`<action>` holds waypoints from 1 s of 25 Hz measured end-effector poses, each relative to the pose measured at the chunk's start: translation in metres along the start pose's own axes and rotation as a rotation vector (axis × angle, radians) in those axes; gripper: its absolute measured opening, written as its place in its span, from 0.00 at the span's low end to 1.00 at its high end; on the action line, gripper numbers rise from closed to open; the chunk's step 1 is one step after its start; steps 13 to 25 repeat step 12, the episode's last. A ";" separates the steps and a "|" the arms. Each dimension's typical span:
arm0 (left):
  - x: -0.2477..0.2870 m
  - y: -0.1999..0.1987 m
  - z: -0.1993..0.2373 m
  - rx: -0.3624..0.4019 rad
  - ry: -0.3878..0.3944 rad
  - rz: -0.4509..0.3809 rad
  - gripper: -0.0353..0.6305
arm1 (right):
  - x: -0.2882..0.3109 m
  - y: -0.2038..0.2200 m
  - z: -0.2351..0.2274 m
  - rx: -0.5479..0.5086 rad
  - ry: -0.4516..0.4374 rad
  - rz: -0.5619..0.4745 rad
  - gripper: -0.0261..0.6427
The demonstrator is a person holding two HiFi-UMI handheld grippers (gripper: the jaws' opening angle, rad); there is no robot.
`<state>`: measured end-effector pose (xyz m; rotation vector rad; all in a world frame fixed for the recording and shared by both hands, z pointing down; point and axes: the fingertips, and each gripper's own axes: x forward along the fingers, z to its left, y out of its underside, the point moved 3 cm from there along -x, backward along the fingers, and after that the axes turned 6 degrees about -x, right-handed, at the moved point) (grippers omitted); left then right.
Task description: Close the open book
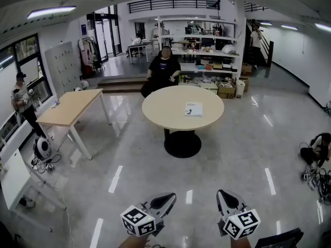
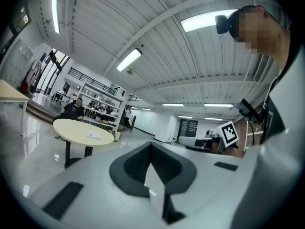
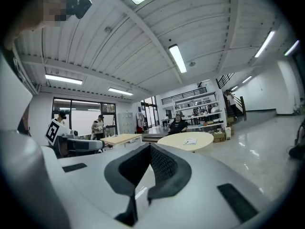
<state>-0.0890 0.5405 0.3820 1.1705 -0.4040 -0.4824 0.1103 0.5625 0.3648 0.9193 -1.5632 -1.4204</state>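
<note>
The book [image 1: 193,109] is seen lying flat on the round table [image 1: 160,110], near its right edge and well apart from both grippers. Whether it is open or already shut cannot be told from this far. The jaws of the left gripper [image 1: 167,197] and the right gripper [image 1: 223,195] are pressed together, with nothing pinched.

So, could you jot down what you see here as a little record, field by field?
place: large hall with a glossy floor
book: lies on the round table, right of its middle, white pages up, apparently open
left gripper: jaws together, holding nothing
right gripper: jaws together, holding nothing
gap: bare floor lies between both grippers and the round table
person: in dark clothes, just behind the round table
also: rectangular wooden table to the left
</note>
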 end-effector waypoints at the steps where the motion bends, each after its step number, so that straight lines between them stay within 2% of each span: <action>1: 0.001 0.000 -0.001 0.001 0.001 -0.003 0.04 | -0.001 0.000 0.000 -0.004 0.001 0.000 0.04; 8: 0.005 0.002 -0.005 0.004 0.022 -0.001 0.04 | -0.004 -0.002 -0.005 -0.016 0.020 -0.004 0.04; 25: 0.002 0.002 -0.006 -0.002 0.019 -0.002 0.04 | -0.005 -0.004 -0.003 -0.030 0.021 0.002 0.04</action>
